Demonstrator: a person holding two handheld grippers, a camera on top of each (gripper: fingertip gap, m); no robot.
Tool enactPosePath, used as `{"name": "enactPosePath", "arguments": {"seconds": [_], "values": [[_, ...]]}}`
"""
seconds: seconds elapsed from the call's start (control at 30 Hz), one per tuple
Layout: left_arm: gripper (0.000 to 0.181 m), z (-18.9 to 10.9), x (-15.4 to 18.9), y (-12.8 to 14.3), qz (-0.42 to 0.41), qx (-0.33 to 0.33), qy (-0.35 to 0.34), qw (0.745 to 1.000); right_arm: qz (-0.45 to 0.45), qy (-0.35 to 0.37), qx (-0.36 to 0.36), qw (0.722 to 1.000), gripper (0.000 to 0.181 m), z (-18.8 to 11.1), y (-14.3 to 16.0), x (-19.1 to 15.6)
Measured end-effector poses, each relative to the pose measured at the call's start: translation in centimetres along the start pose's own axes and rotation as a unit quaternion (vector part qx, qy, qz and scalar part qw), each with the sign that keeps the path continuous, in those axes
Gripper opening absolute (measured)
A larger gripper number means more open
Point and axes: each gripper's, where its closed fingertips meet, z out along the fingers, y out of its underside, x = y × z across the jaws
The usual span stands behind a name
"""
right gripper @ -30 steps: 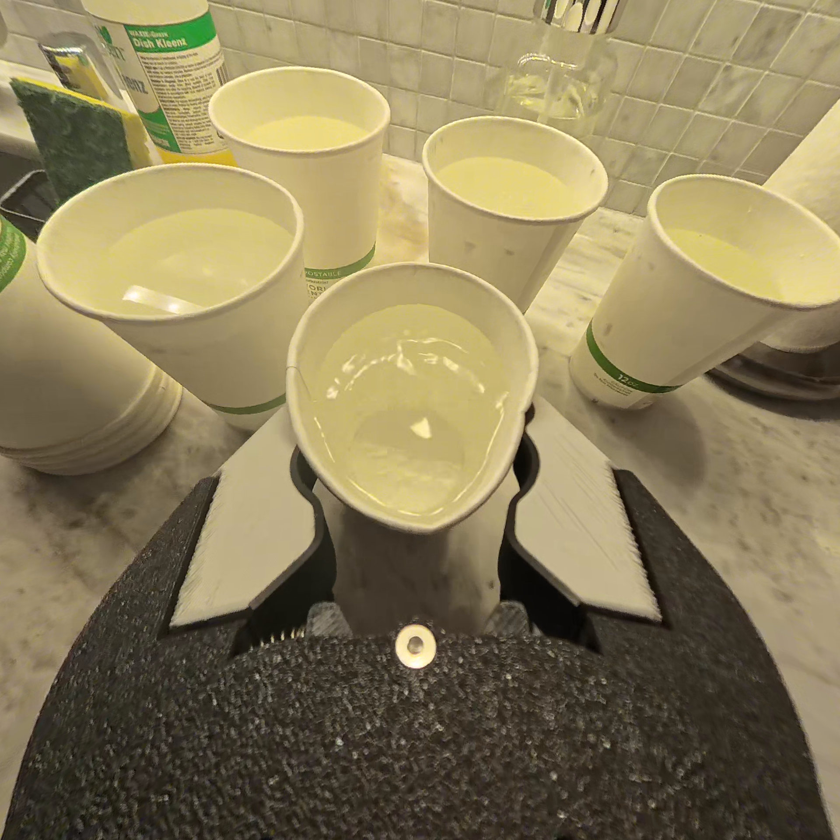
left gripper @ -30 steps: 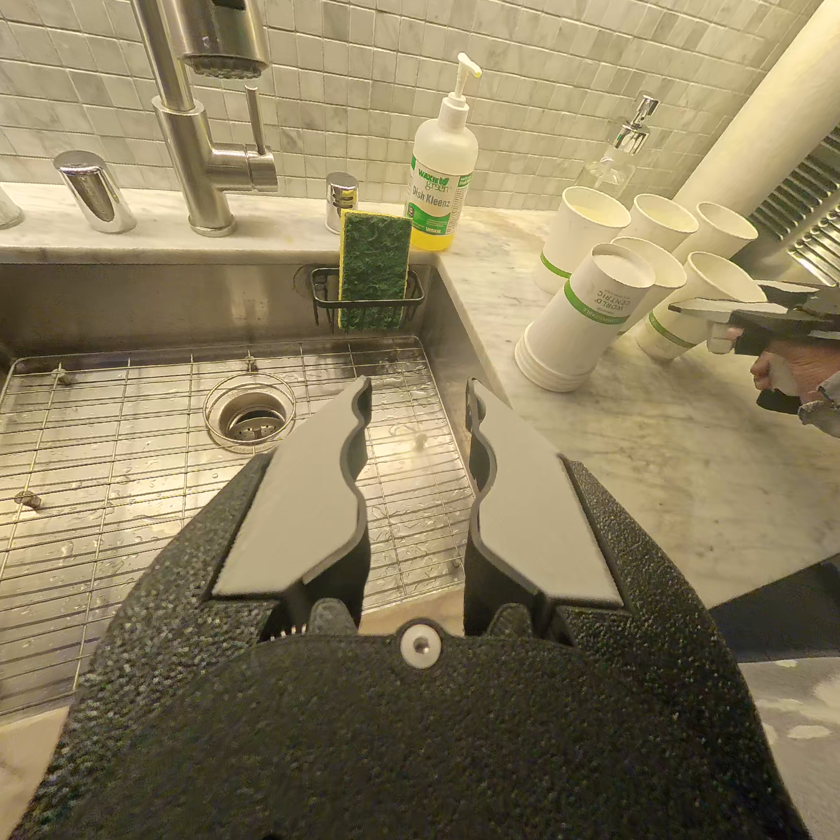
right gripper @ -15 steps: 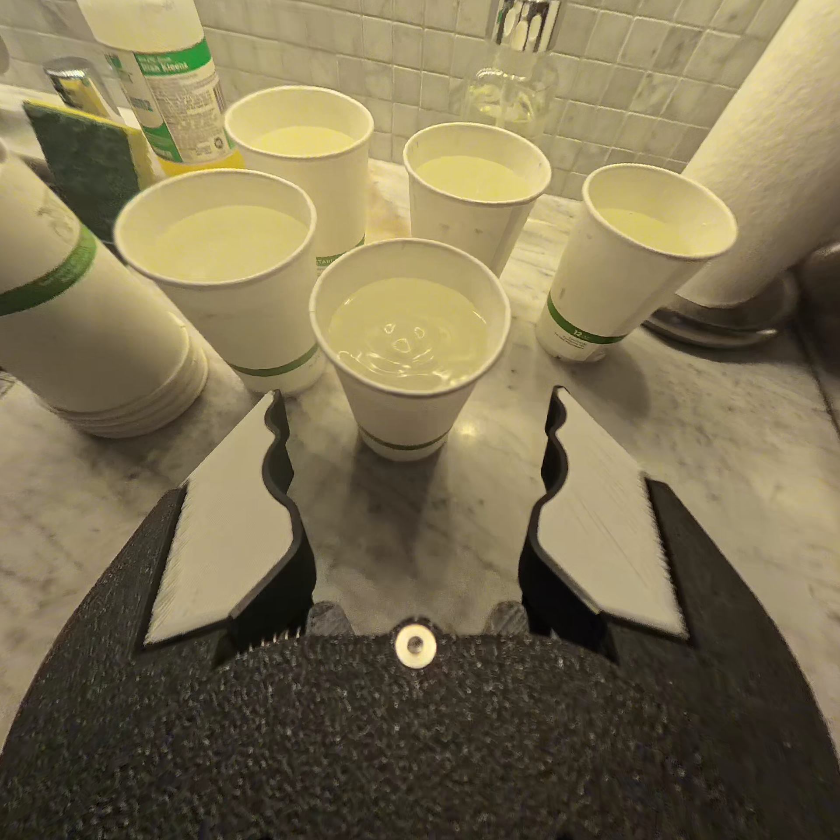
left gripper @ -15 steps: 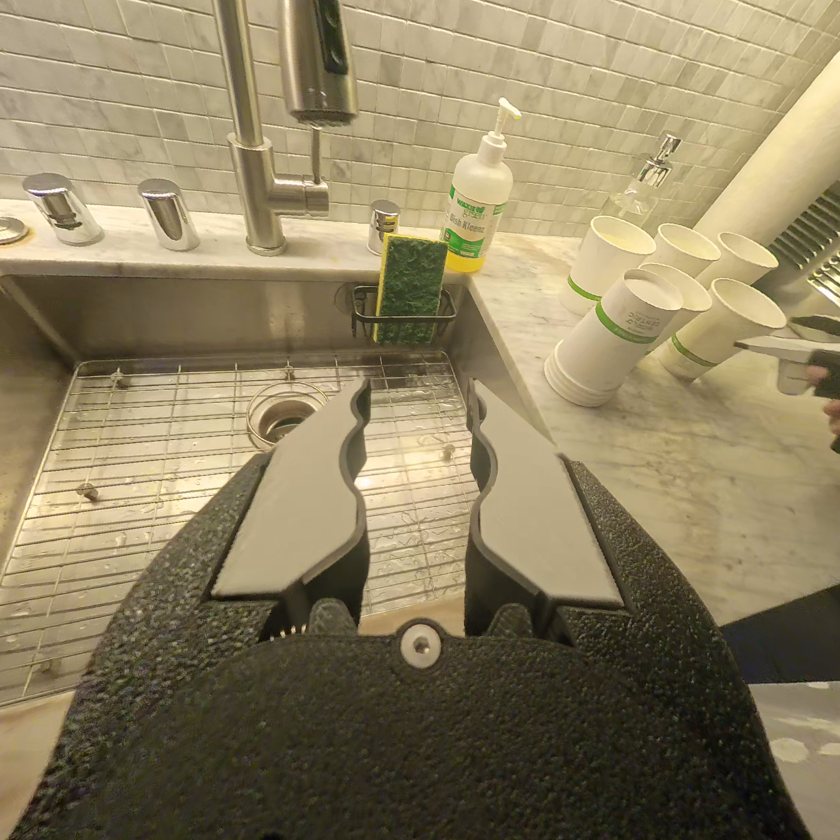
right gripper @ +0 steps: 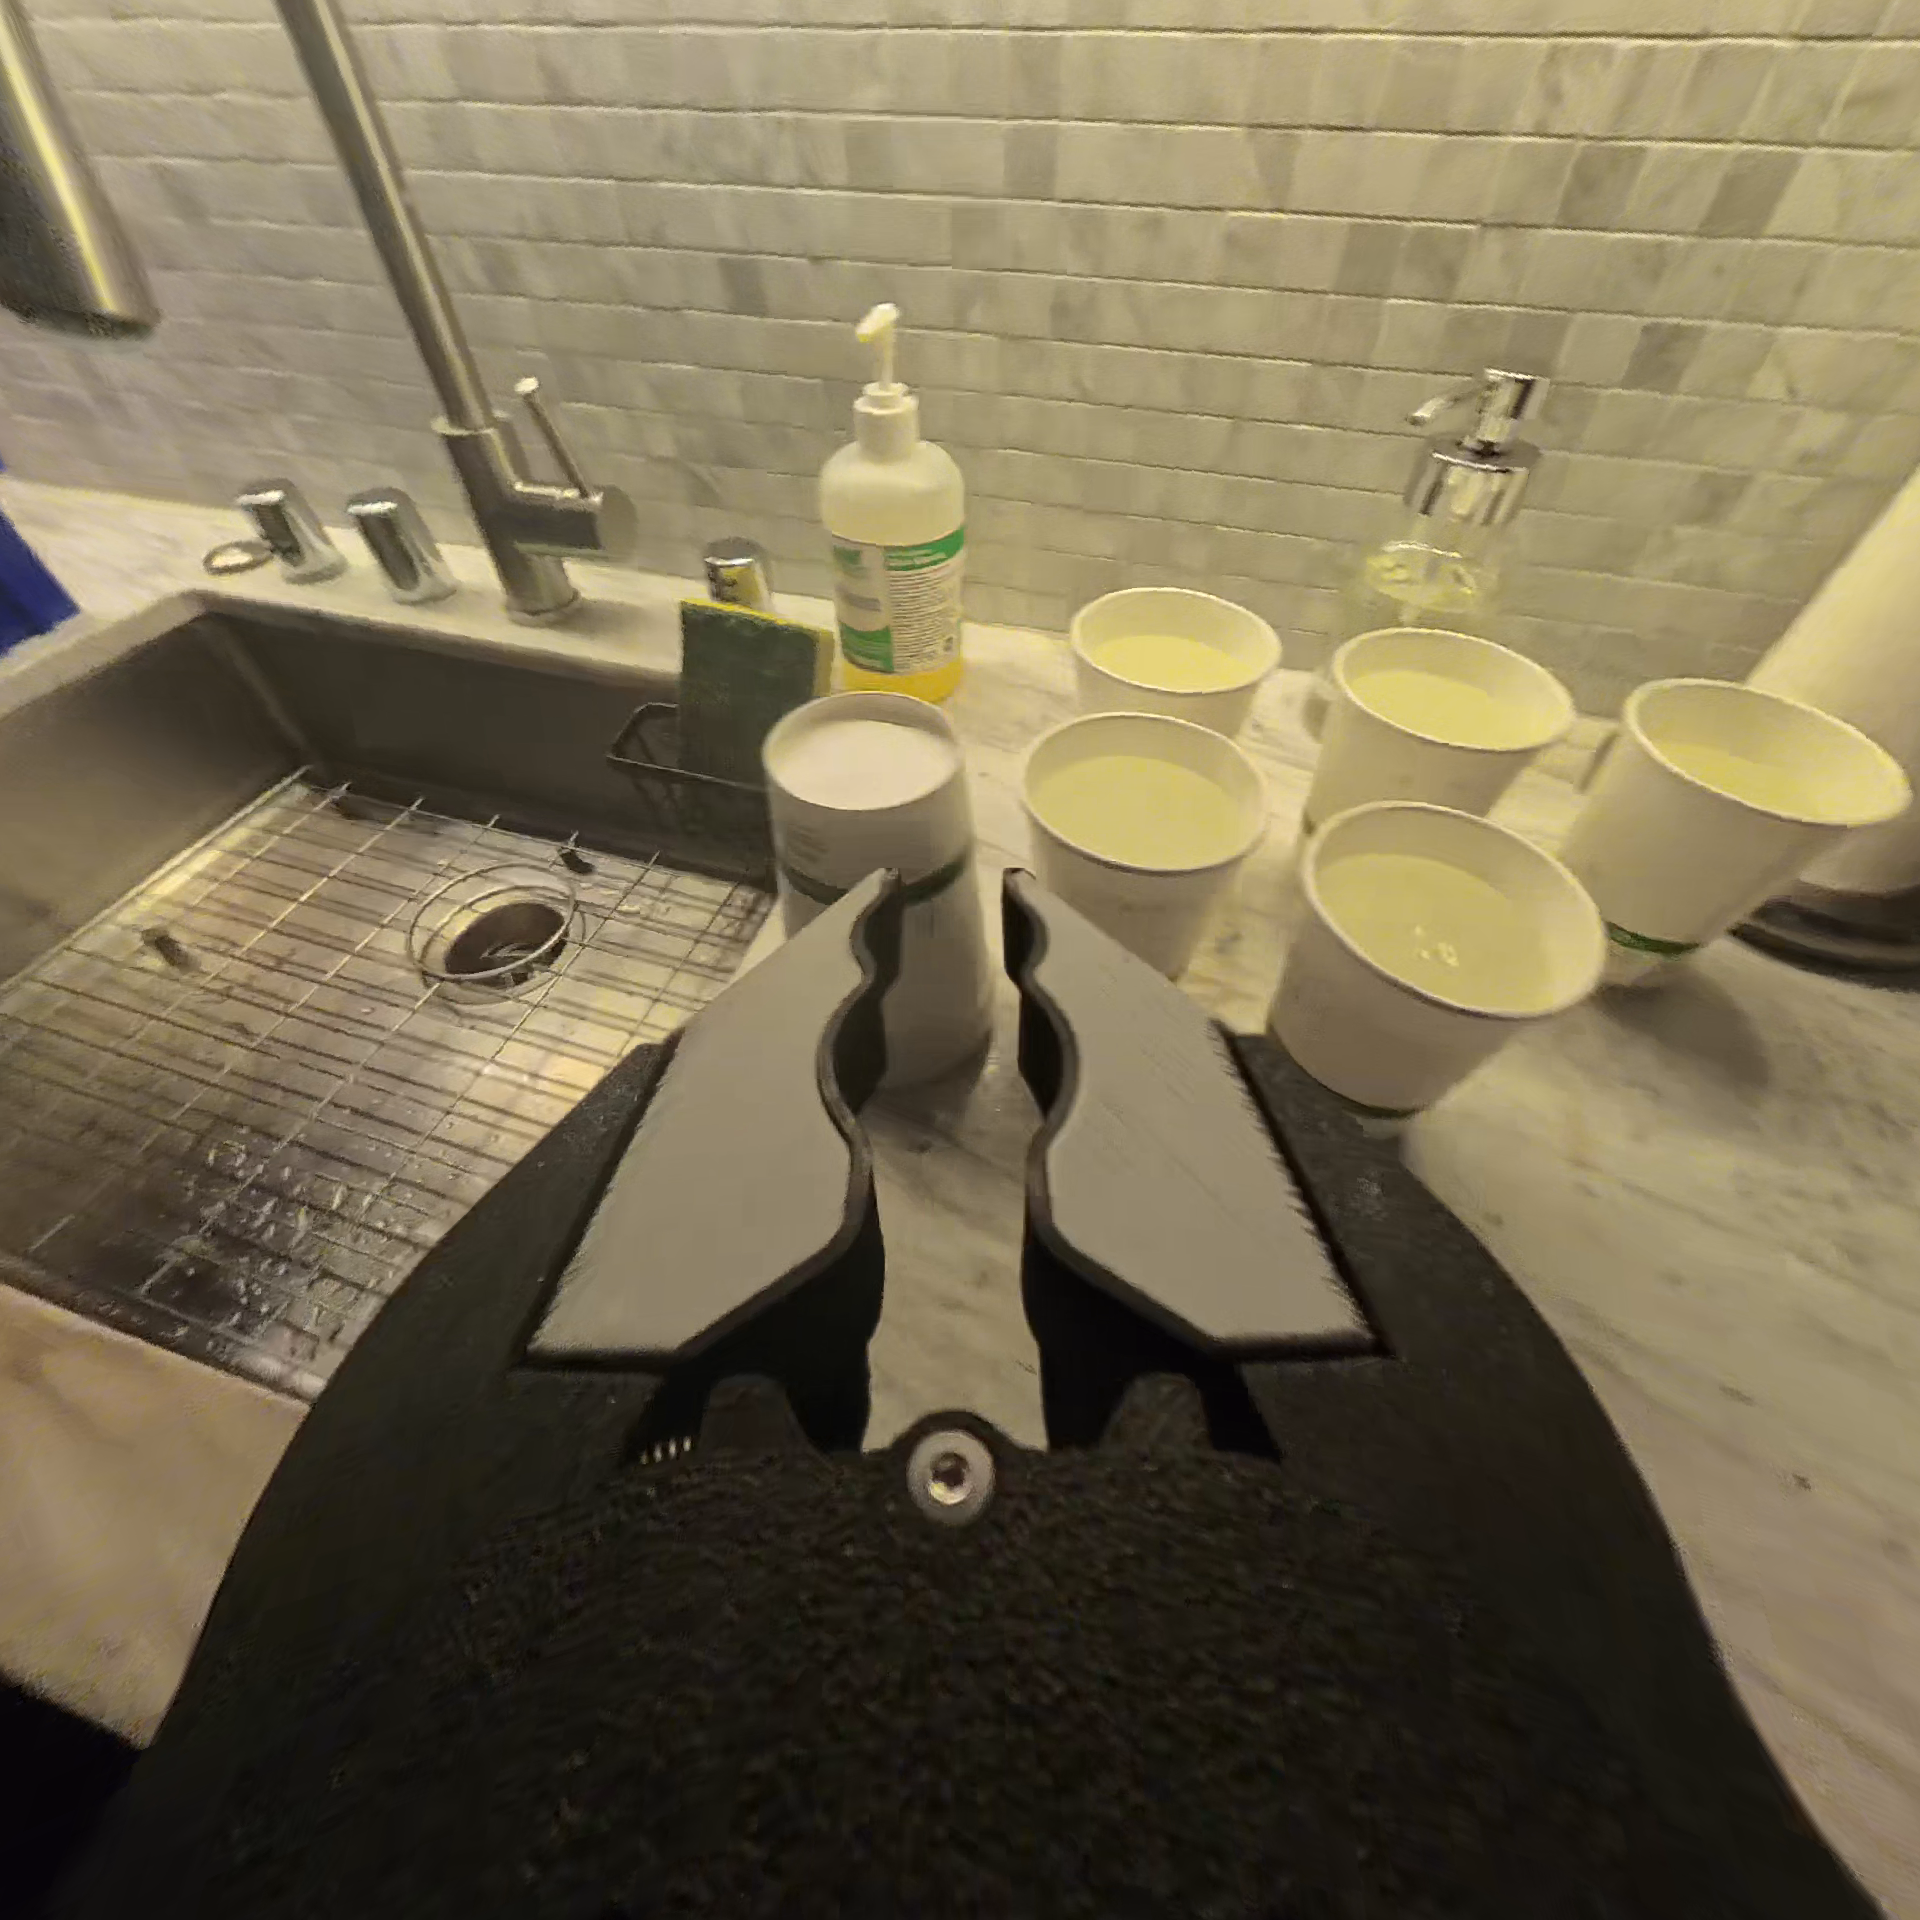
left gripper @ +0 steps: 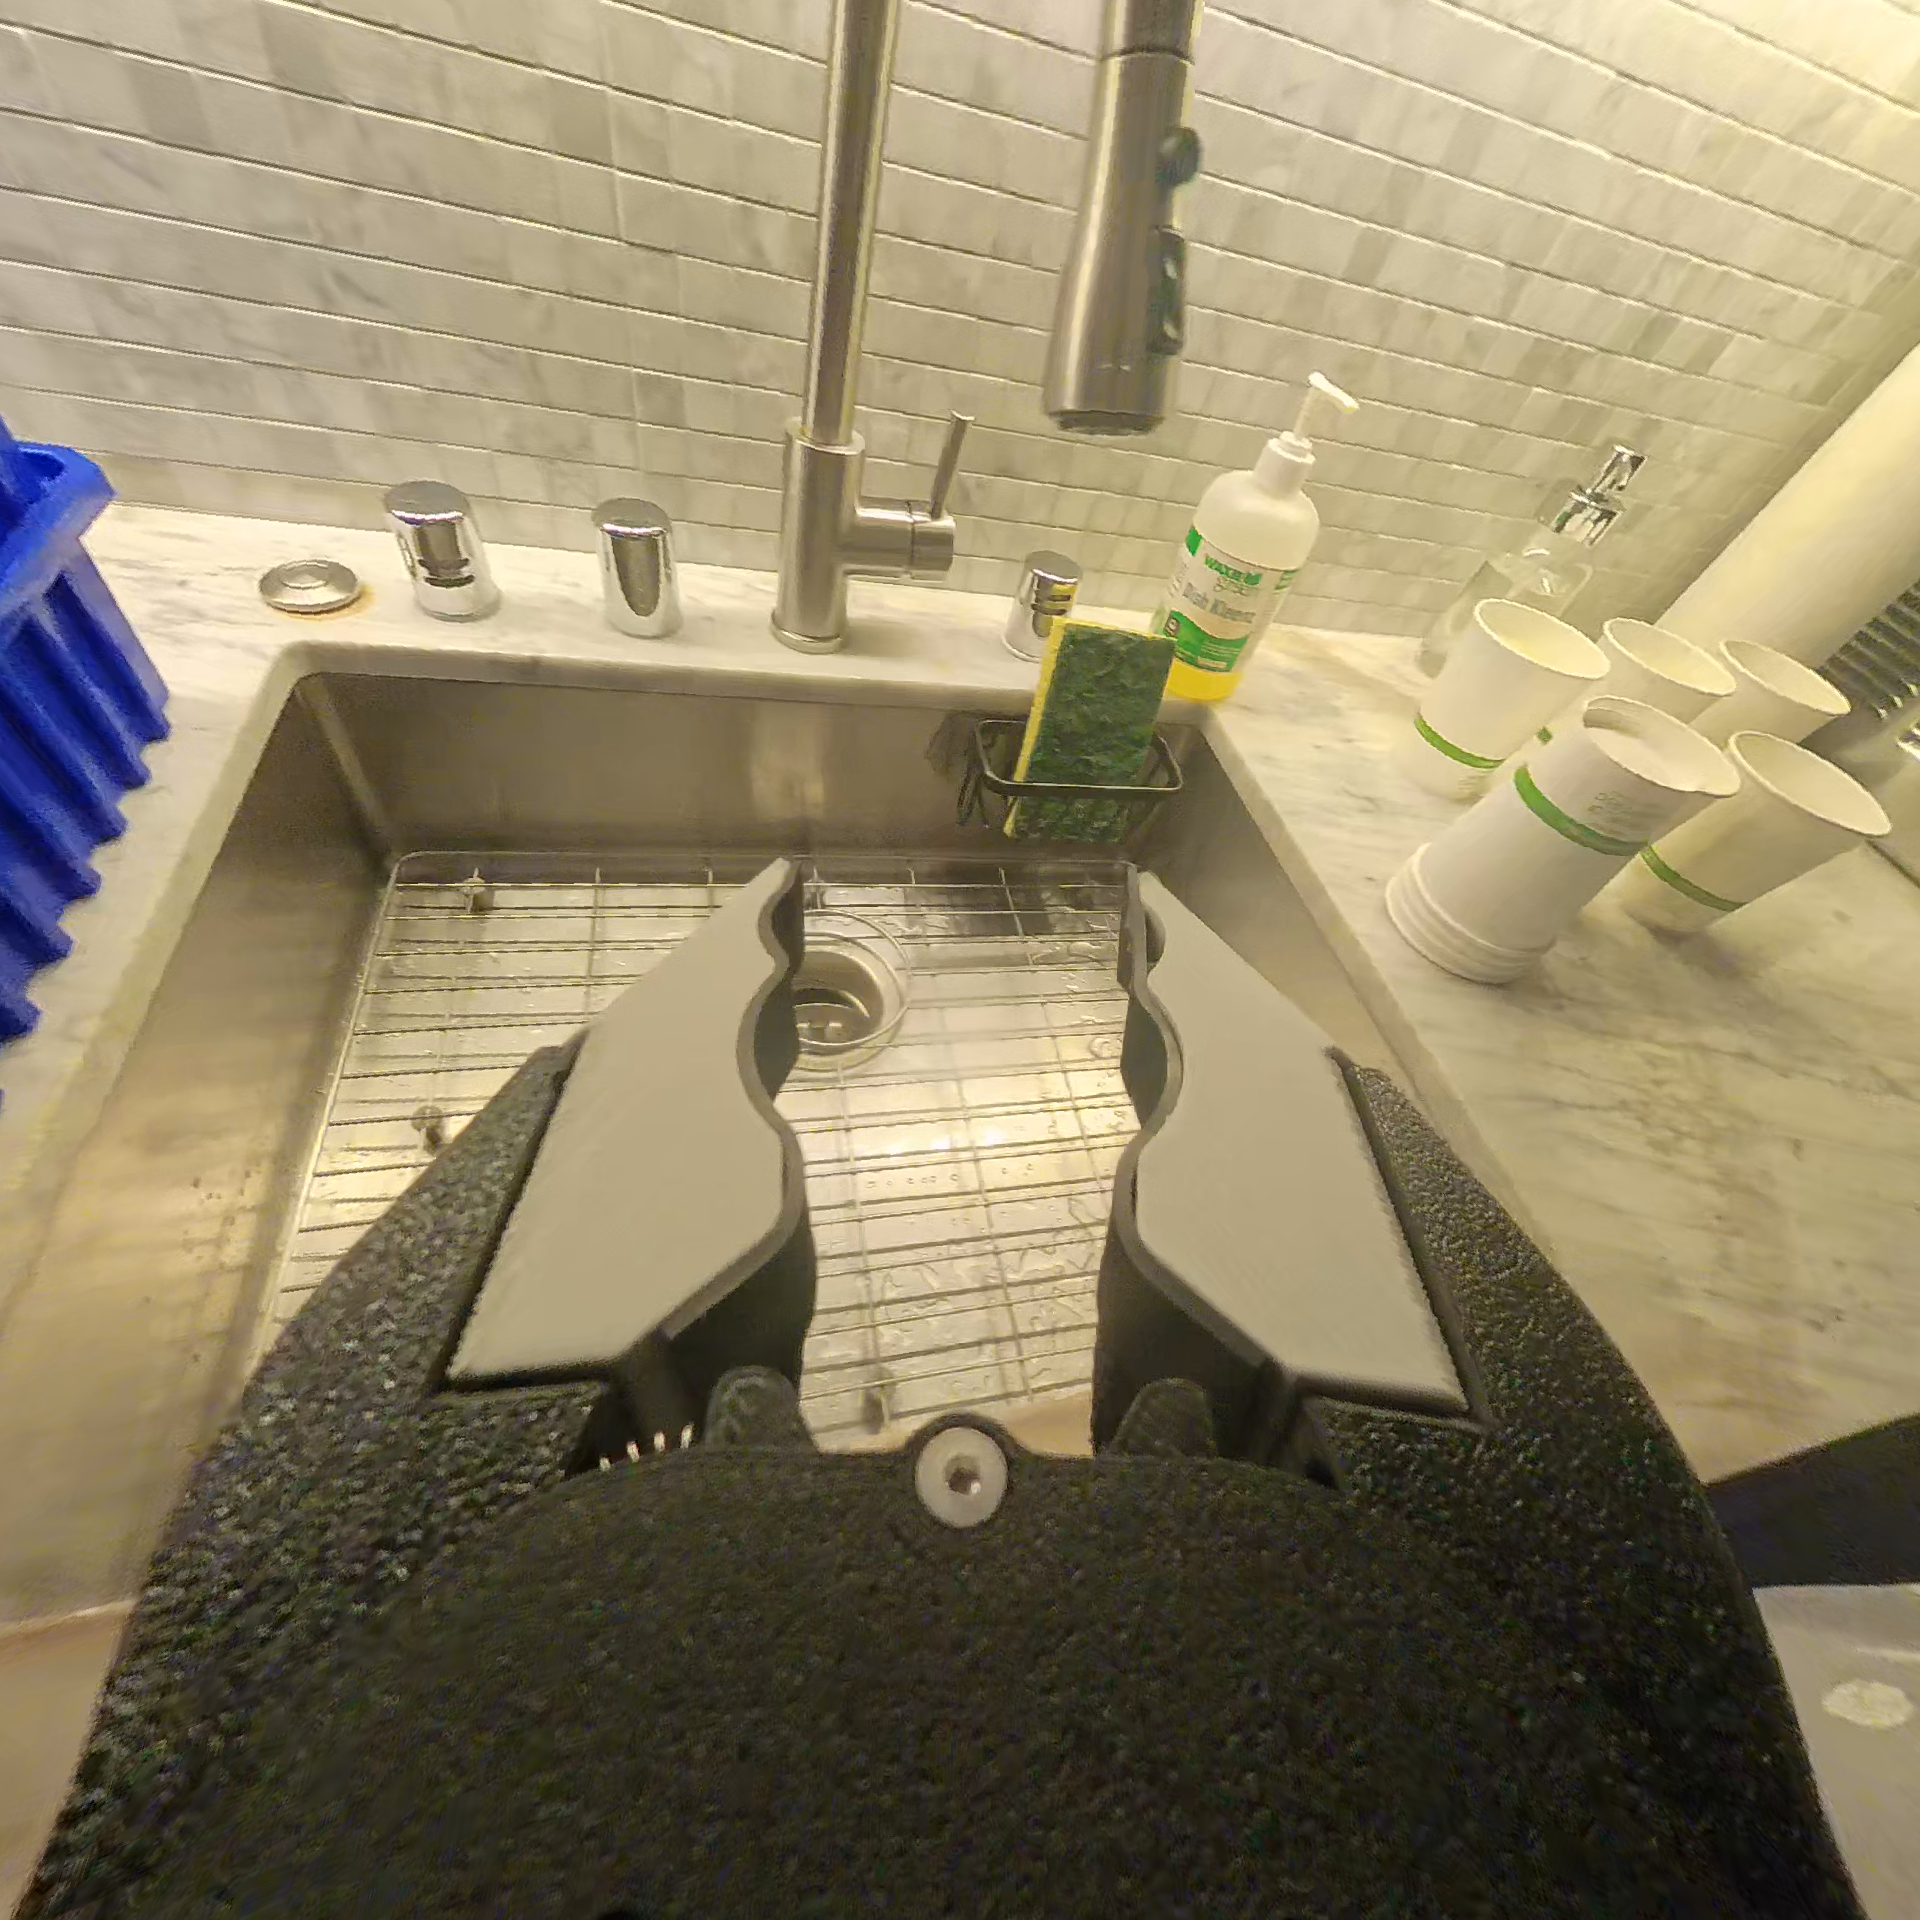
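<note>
Marble counter, steel sink. Left gripper over sink grid, jaws wide, empty. Right gripper jaws narrowly apart, empty, near inverted cup stack; filled cups beside.

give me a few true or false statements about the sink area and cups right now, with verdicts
1. The green and yellow sponge stands upright in a black wire caddy. True.
2. The left gripper holds a paper cup. False: it is open and empty over the steel sink.
3. The stack of white paper cups stands upside down. True.
4. All five upright white paper cups are empty. False: they hold liquid.
</note>
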Motion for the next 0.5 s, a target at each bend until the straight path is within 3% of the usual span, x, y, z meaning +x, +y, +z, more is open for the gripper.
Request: {"name": "enactPosePath", "arguments": {"seconds": [0.1,0.17,0.27,0.5], "values": [[0.06,-0.6,-2.6,-0.5,0.004,-0.002,0.015,1.0,-0.081,-0.036,-0.049,0.995,0.02,2.7,-0.9,-3.2],[0.06,-1.1,-4.6,-1.0,0.018,-0.002,0.022,1.0,-0.141,-0.077,-0.106,0.981,0.042,4.7,-1.2,-4.7],[0.059,-1.9,-7.3,-1.6,0.024,-0.003,0.041,0.999,-0.223,-0.136,-0.228,0.938,0.078,7.2,-0.4,-5.7],[0.059,-3.3,-11.2,-0.5,0.033,-0.025,0.065,0.997,-0.336,-0.182,-0.41,0.828,0.1,11.0,1.9,-3.8]]}}
